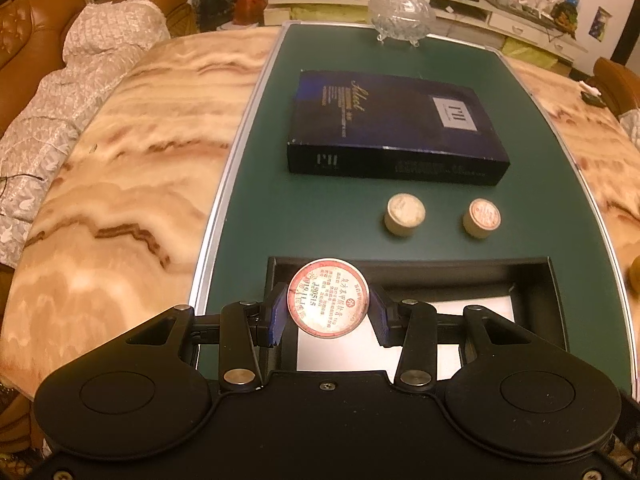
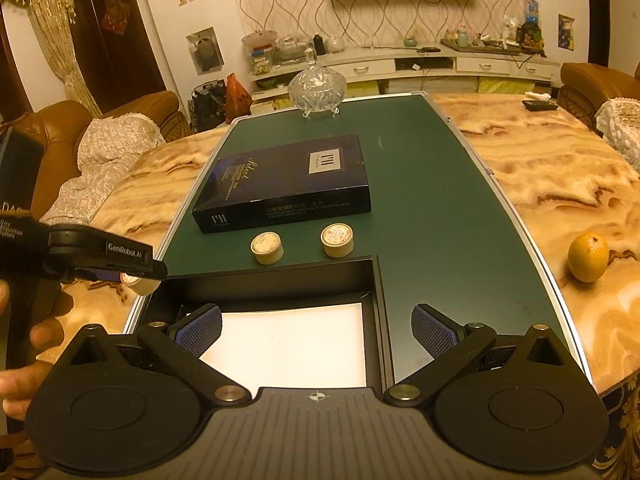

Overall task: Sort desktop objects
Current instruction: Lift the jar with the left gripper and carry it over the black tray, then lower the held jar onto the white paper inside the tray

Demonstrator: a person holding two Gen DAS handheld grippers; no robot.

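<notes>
Nearest the camera, the left gripper (image 1: pixel 329 307) is clamped on a small round tin (image 1: pixel 329 298), its blue pads pressing the tin's curved side wall while the printed lid faces up. The tin hangs over the near left corner of the open black box (image 1: pixel 554 304), whose white floor shows below it. The right gripper (image 2: pixel 317 326) hovers over the same box with its jaws spread wide and nothing between them.

The tin looks light, rigid and smooth-sided, so it could twist or slide between flat pads; a grip across the widest part of the side wall, as here, seems the safest hold.

Just beyond the box, 2 more tins sit on the green mat (image 1: pixel 256 184): a pale-lidded tin (image 1: pixel 405 214) and a red-labelled tin (image 1: pixel 482 218), a little apart. They should take the same side grip. Behind them lies a dark blue carton (image 1: pixel 396 128), and at the far edge a lidded glass dish (image 1: pixel 401 14), fragile-looking.
</notes>
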